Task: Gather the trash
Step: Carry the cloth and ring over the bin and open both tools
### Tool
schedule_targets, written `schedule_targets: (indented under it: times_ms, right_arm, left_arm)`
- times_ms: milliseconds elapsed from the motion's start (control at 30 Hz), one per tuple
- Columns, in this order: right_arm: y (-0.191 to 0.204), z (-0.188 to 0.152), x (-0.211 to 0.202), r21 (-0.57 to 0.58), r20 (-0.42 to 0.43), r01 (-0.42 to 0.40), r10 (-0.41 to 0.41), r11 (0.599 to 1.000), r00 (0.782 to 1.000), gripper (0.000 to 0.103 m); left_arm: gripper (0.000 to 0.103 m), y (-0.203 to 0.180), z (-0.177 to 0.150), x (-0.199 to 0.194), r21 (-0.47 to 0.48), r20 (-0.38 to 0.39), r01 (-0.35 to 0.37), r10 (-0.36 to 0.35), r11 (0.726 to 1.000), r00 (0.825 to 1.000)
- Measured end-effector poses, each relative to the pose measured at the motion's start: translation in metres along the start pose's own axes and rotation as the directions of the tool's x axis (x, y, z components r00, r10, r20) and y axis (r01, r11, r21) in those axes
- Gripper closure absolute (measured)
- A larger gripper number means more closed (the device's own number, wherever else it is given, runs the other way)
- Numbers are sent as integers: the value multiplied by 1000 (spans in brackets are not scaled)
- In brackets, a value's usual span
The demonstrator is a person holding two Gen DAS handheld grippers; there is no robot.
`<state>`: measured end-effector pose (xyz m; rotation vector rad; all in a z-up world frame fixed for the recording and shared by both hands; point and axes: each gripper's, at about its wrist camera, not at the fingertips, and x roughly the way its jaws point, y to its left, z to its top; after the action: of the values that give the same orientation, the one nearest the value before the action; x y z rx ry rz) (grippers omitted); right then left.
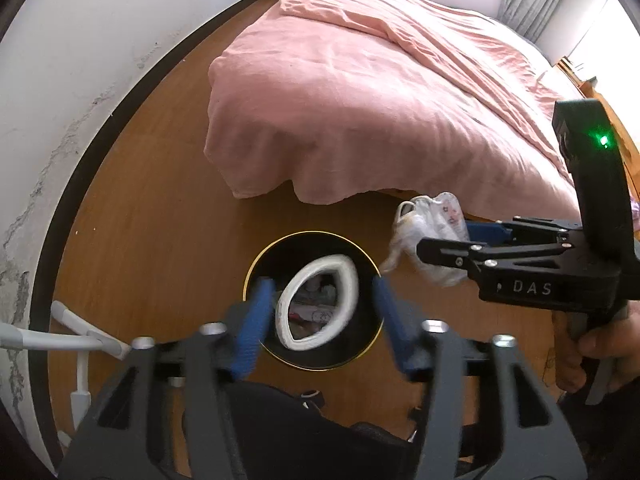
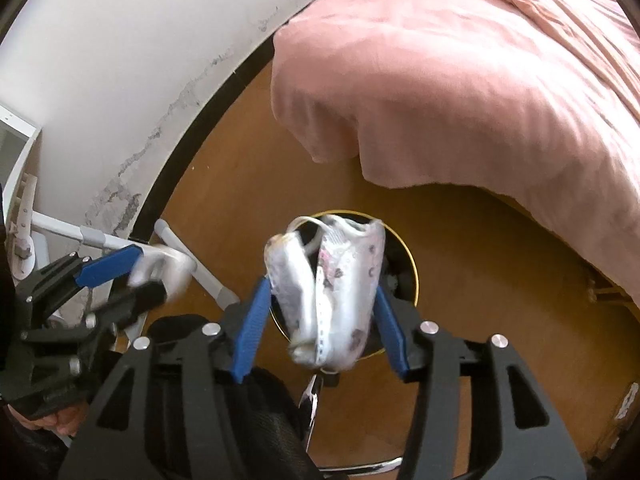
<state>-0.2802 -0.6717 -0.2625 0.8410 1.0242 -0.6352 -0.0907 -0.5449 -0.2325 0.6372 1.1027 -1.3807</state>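
Observation:
A black trash bin with a gold rim (image 1: 256,268) stands on the wooden floor by the bed; trash lies inside it. A white roll of tape (image 1: 318,302) is between the blue fingers of my left gripper (image 1: 320,308), above the bin's opening; whether the pads touch it I cannot tell. In the right wrist view my left gripper (image 2: 132,276) shows at the left, blurred. My right gripper (image 2: 322,304) is shut on a crumpled white patterned wad of trash (image 2: 332,288) just above the bin (image 2: 410,264). It also shows in the left wrist view (image 1: 430,232), right of the bin.
A bed under a pink cover (image 1: 360,92) fills the far side. A white wall with a dark baseboard (image 1: 80,208) curves along the left. A white metal frame (image 2: 192,264) stands near the wall. Dark clothing (image 1: 304,432) lies below the grippers.

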Motion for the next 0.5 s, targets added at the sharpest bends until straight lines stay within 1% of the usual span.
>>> schedule_targets:
  times_ms: [100, 233, 267, 367, 433, 500]
  right_arm:
    - [4, 2, -1, 0, 8, -3, 3, 1000, 1000, 52]
    - [9, 1, -3, -15, 17, 4, -4, 1000, 1000, 52]
    - [11, 0, -3, -17, 20, 6, -6, 1000, 1000, 51]
    - [21, 1, -10, -39, 47, 28, -27, 999, 999, 48]
    - [33, 2, -24, -61, 82, 38, -33, 997, 996, 43]
    - [54, 4, -45, -104, 139, 43, -28, 994, 990, 38]
  left_arm:
    - [34, 0, 0, -4, 5, 13, -9, 9, 1000, 1000]
    - [33, 3, -1, -14, -12, 23, -6, 6, 1000, 1000]
    - [30, 3, -2, -19, -12, 28, -5, 6, 1000, 1000]
    - [24, 2, -3, -42, -9, 59, -20, 21, 1000, 998]
    - [19, 0, -5, -65, -5, 89, -32, 33, 999, 995]
    - [14, 1, -8, -95, -3, 122, -64, 64, 998, 990]
